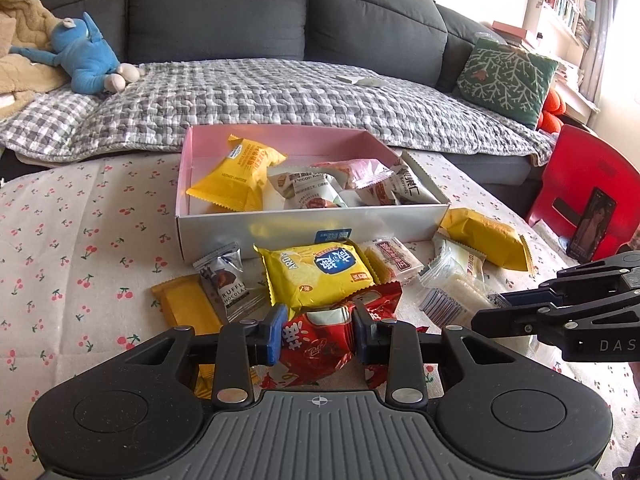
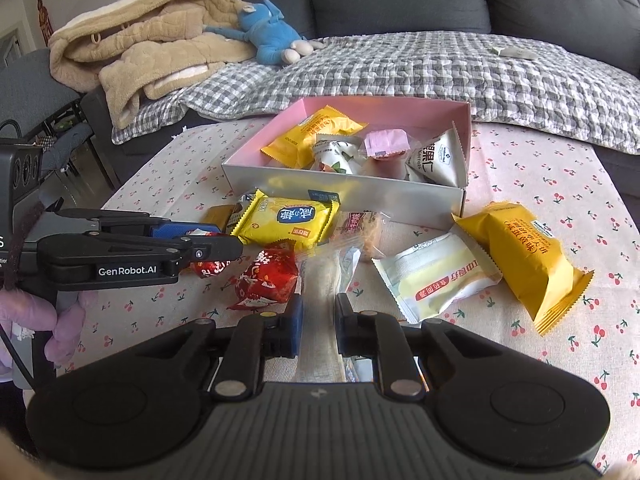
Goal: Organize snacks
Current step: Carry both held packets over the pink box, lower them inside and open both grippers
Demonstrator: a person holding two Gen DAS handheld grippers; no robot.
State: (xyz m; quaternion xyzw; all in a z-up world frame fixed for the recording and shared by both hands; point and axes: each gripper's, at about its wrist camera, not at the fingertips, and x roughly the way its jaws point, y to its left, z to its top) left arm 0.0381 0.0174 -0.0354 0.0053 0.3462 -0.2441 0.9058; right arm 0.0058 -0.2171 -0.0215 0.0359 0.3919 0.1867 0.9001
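Right wrist – tool (image 2: 318, 316) hides clear packet's (image 2: 344, 264) end.

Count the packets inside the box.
4: yellow packet at left, green-white packet beside it, pink packet next, white packet at the right end. More may lie hidden underneath.

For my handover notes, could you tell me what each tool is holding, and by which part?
The left tool grips the red snack packet across its middle. The right tool is shut on a clear wrapper, pinching its near end.
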